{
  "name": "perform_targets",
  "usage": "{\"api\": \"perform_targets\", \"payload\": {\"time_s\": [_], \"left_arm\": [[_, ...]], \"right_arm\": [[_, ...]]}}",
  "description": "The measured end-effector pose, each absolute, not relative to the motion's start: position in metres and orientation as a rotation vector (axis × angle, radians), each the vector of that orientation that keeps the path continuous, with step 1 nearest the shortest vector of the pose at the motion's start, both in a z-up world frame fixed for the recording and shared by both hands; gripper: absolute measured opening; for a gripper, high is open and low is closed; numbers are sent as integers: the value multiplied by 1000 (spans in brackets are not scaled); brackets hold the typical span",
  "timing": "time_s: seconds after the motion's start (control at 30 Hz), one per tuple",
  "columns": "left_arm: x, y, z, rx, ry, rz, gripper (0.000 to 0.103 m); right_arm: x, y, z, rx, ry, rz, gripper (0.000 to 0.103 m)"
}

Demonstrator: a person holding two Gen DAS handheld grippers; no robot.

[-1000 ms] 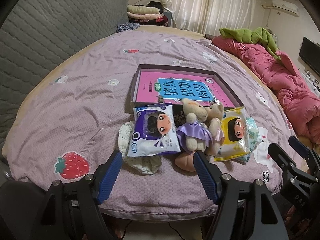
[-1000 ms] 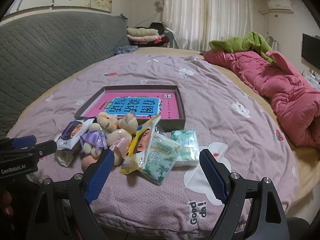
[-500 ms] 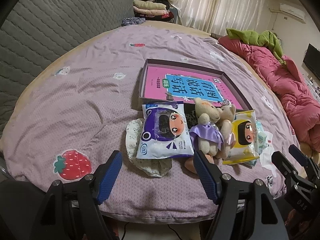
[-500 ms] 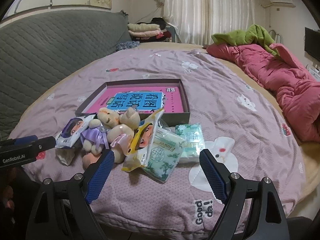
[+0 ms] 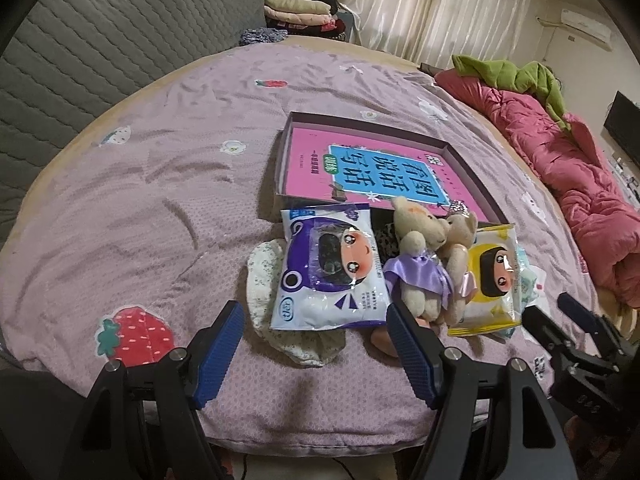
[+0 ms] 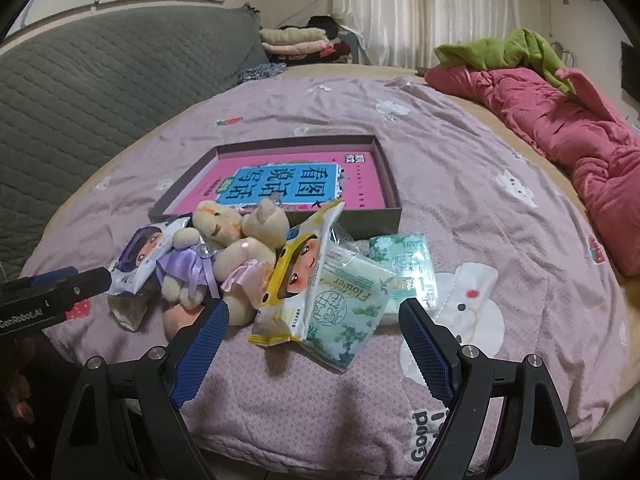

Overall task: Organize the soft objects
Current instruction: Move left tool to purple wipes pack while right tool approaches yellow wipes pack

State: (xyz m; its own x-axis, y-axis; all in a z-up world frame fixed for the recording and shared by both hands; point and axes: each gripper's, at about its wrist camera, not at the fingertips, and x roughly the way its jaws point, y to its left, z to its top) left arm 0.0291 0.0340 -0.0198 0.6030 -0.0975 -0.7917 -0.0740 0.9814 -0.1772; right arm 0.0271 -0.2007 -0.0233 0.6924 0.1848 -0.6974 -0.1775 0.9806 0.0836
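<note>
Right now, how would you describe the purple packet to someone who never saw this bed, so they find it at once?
On the purple bedspread, find the shallow box holding a pink book. In the pile before it, the purple packet is the leftmost packet, lying on a floral cloth. Its cartoon face has a purple frog hood; the similar yellow packet lies beyond the two teddy bears.

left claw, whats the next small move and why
Probably ease the left claw forward over the purple pack. It is open and empty, short of the pile, and that pack lies on top nearest it, with the box just behind.
</note>
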Motion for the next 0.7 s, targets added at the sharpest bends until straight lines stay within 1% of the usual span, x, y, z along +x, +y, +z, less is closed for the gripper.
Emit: {"api": "perform_targets", "payload": {"time_s": [0.37,0.7], "left_arm": [[50,26,-27,-203,963,-79,73],[71,18,-41,-137,1016,-64,73]], "right_arm": [[38,-202,-29,18,819,200,88],[47,-190,-41,30,858,279,88]]}}
